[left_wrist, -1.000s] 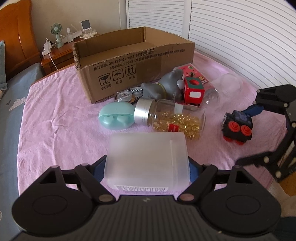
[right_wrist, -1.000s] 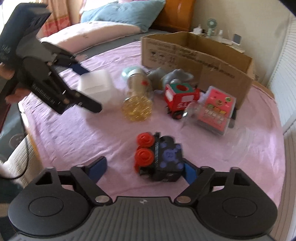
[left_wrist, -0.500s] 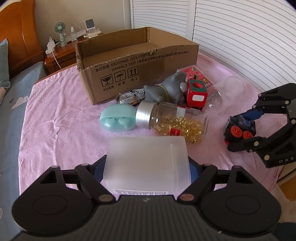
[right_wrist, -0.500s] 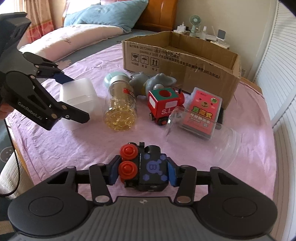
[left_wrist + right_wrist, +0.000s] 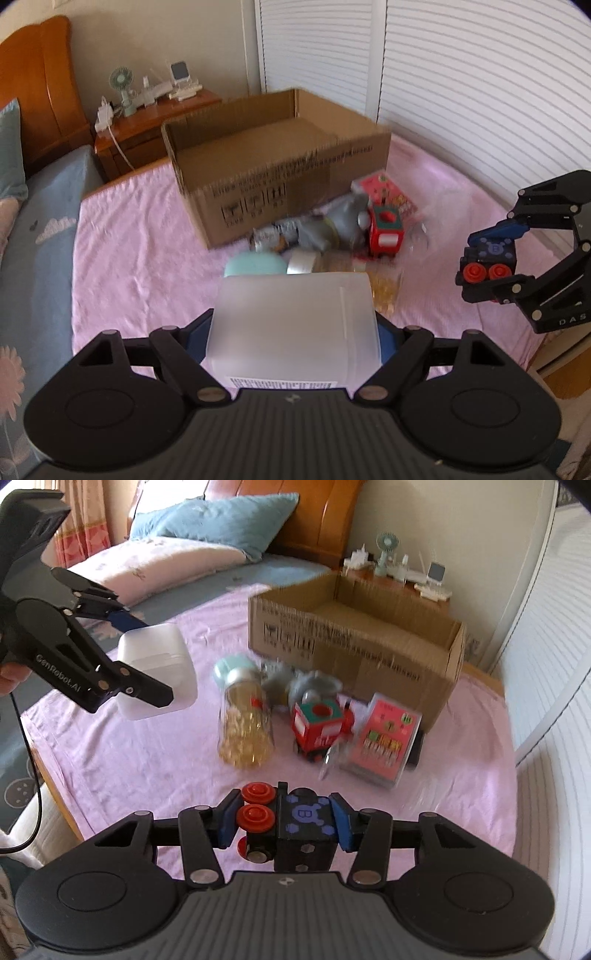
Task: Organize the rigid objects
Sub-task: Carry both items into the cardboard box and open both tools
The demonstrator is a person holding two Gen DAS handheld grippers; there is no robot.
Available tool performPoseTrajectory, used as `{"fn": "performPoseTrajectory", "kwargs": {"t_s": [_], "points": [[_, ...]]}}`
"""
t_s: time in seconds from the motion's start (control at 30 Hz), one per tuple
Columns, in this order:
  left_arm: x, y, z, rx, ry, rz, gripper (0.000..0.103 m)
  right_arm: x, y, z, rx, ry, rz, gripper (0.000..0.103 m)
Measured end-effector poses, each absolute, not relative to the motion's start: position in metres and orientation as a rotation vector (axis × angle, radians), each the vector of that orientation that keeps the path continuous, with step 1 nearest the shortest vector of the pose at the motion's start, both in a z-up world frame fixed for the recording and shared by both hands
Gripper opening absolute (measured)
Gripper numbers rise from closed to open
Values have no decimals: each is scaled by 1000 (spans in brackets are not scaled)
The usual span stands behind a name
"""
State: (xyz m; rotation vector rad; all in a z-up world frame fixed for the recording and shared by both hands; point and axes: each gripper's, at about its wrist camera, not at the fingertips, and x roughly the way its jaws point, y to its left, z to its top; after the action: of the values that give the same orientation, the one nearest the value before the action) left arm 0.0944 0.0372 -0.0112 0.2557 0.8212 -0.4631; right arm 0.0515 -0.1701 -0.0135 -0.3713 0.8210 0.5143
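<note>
My left gripper is shut on a frosted white plastic box and holds it above the pink cloth; the box also shows in the right wrist view. My right gripper is shut on a black toy train with red wheels, lifted off the cloth; it also shows in the left wrist view. An open cardboard box stands at the back, and shows in the right wrist view too.
In front of the cardboard box lie a jar of yellow capsules, a red toy train, a pink card box, a grey toy and a teal case. A wooden nightstand stands behind.
Both grippers have risen with their loads. The right gripper closed on the black train and lifted it off the cloth; the white box has been raised higher.
</note>
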Motion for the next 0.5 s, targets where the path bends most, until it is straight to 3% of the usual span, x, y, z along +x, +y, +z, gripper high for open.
{"fn": "performPoseTrajectory", "kwargs": {"t_s": [0.3, 0.5], "points": [[166, 22, 37, 252, 744, -478, 83, 82, -174, 32, -337, 728, 521, 55], [251, 7, 39, 230, 758, -427, 83, 120, -179, 50, -321, 682, 475, 55]]}}
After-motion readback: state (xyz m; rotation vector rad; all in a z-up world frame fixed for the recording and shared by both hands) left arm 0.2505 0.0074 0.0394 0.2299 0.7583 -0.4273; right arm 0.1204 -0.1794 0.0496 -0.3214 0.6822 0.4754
